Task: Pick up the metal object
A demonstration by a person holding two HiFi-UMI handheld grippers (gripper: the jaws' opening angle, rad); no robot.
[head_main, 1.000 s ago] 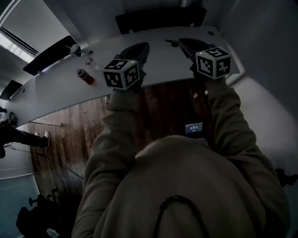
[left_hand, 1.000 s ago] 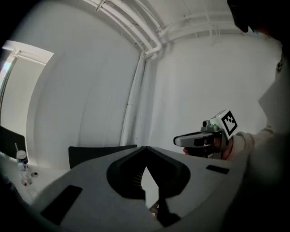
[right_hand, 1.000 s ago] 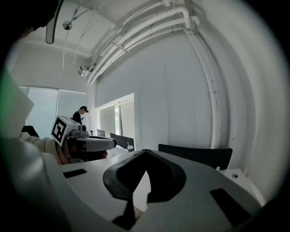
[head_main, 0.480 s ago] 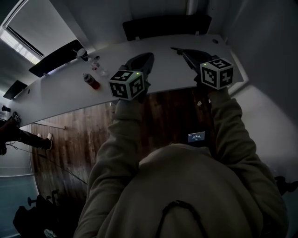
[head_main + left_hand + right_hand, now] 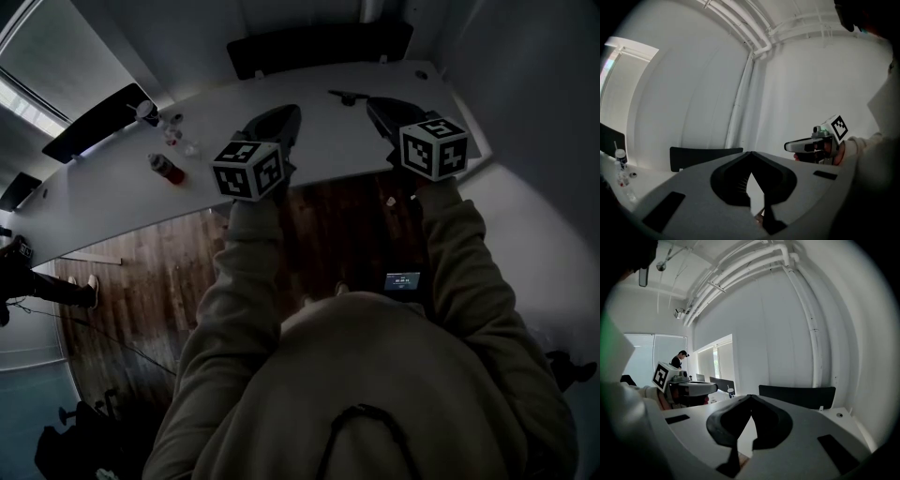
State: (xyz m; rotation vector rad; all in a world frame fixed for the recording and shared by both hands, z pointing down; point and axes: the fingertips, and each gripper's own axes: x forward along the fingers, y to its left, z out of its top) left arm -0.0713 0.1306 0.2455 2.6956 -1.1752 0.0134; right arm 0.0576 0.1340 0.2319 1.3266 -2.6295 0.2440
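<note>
Though scarcely shifted since a second ago, held over near edge of white table (image 5: 112,187): left gripper (image 5: 292,112) and right gripper (image 5: 371,102), jaws of both closed on nothing; small dark item (image 5: 343,96), probably the metal object, lying just beyond right tips, untouched; pick-up not yet begun.

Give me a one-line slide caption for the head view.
Person in a hooded top holds the left gripper and right gripper out over a long white table.

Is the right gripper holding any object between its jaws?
No: in the right gripper view the right gripper has its jaw tips closed together, and nothing is caught between them.
</note>
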